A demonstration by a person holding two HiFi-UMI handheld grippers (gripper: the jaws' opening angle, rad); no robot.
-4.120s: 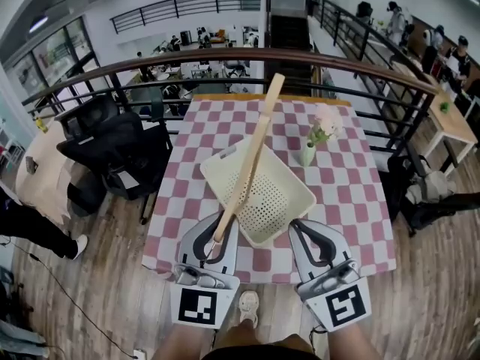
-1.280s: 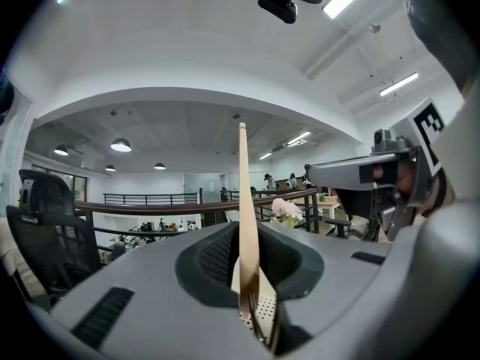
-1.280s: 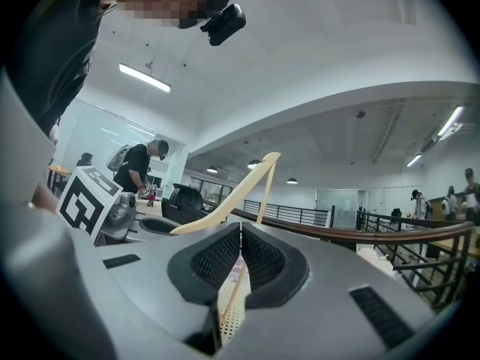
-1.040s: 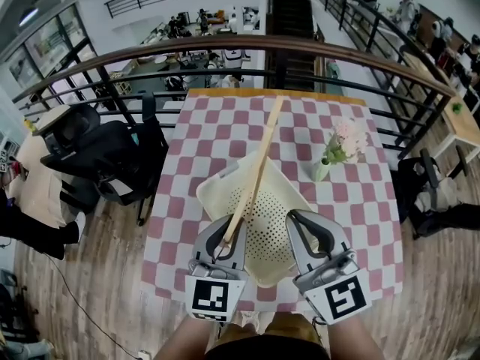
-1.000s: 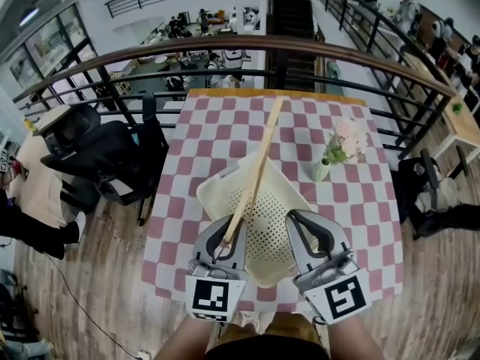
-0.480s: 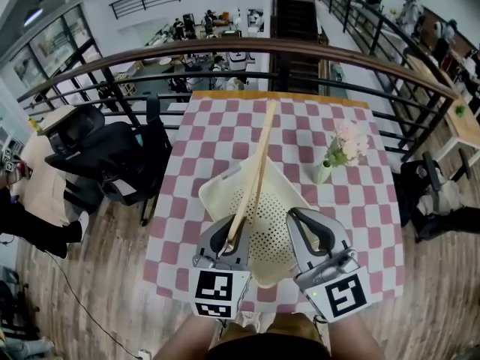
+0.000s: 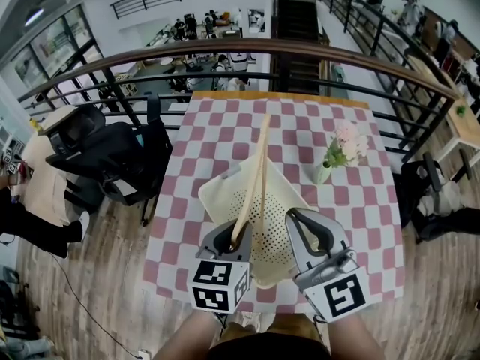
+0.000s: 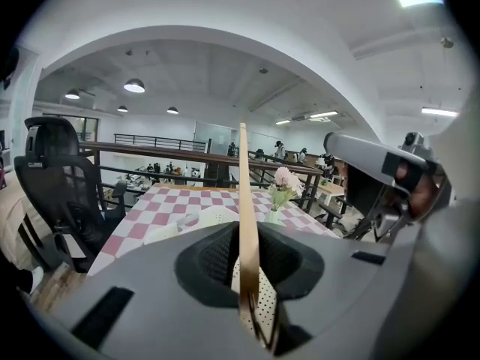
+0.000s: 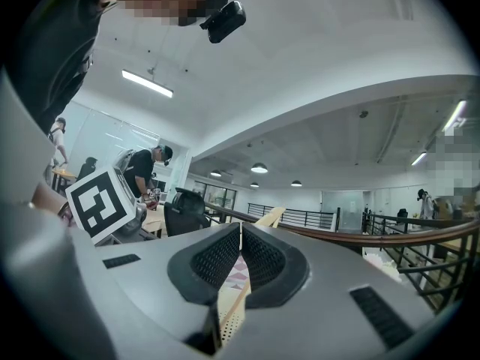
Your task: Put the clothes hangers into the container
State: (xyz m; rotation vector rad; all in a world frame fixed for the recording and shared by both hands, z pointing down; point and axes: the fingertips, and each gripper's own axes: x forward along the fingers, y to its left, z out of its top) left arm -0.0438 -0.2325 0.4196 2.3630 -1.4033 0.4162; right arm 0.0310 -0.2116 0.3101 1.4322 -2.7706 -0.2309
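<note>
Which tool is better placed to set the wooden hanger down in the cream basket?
Left. The left tool is shut on the wooden hanger, which slants over the cream perforated basket. The right tool is shut with nothing between its pads, by the basket's right side.

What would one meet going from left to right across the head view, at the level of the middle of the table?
Black office chair → cream perforated container → vase of pink flowers.

My left tool (image 7: 237, 232) has twisted and slid toward my right tool (image 7: 298, 220), swinging the wooden hanger (image 7: 257, 172) it grips from a rightward lean to nearly straight ahead.
</note>
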